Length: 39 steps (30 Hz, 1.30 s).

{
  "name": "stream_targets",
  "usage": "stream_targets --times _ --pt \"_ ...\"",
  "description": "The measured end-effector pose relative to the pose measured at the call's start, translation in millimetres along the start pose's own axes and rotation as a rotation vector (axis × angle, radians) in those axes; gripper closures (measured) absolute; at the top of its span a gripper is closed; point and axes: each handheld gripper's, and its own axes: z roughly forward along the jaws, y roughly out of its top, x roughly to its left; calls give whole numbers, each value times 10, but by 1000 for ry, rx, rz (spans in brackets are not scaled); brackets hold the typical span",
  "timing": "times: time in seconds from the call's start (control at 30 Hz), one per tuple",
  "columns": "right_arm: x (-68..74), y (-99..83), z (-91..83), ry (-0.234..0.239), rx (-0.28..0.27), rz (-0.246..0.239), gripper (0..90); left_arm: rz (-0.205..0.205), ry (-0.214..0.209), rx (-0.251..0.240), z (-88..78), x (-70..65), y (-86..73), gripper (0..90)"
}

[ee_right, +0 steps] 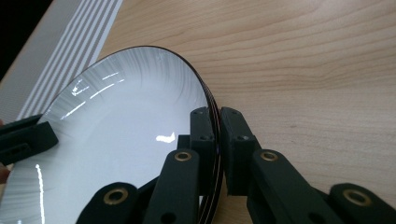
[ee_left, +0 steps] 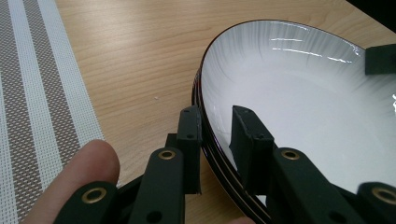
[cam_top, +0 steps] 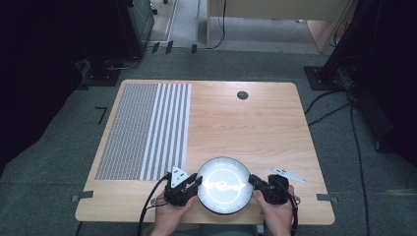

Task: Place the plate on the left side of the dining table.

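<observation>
A striped placemat (cam_top: 142, 130) lay flat on the left half of the wooden table (cam_top: 246, 123), well apart from the work, probably the spot a dish was meant for. Just right of its near corner, the left gripper (cam_top: 194, 183) had its jaws clamped on the left rim of the plate (cam_top: 223, 184), one jaw under the dark edge and one over the white inside (seen closely in the left gripper view, where the plate (ee_left: 303, 107) filled the right side and a finger (ee_left: 77, 182) rested beside the gripper (ee_left: 217, 140)). The plate sat at the near edge of the table, centred in front of the person, touching the wood or barely off it; could not tell which. On its opposite rim the right gripper (cam_top: 255, 183) was pinched narrow on the edge too, jaws either side of the rim (ee_right: 212, 126). Gripping at two opposite points likely kept the plate level and stopped it tipping or slipping for a lift. A small metal strip (cam_top: 287, 175) lay just right of the right hand, untouched.
</observation>
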Motion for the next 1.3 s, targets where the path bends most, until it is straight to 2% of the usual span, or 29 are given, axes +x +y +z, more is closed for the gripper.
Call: stream_targets --times 0.07,0.37,0.5,0.67,0.73,0.8,0.83,0.87,0.9,0.93,0.97,1.0,1.2,1.23,1.3 --pt "-27 15 4 18 9 31 851 -2 -4 2 -2 3 0 736" --pt "-37 26 6 23 13 42 852 -19 -38 11 2 29 7 692" --pt "-55 18 -2 37 8 70 851 -23 -60 18 0 47 8 661" --pt "-95 21 -15 62 8 95 851 6 -48 19 -7 29 -5 664" --pt "-102 22 -18 67 8 102 851 6 -51 21 -11 32 -7 664" --pt "-116 26 -34 76 3 115 862 9 -55 22 -17 36 -7 664" --pt "-128 30 -50 95 -16 122 896 13 -56 21 -21 33 -8 664" --pt "-145 53 -77 111 -10 155 897 16 -56 20 -24 31 -8 663" --pt "-116 57 -82 86 -15 97 898 21 -55 18 -30 27 -7 663" --pt "-116 57 -82 86 -15 97 898 24 -52 18 -31 22 -7 663" --pt "-95 61 -80 72 -8 67 897 28 -49 17 -33 16 -7 662" --pt "-82 68 -79 65 1 61 897 28 -47 17 -34 14 -8 662" --pt "-199 63 -57 150 34 166 890 21 -30 13 -36 0 -19 689" --pt "-199 63 -57 150 34 166 890 20 -29 14 -36 0 -17 689" --pt "-238 65 -54 173 41 202 888 16 -27 17 -38 0 -11 696"
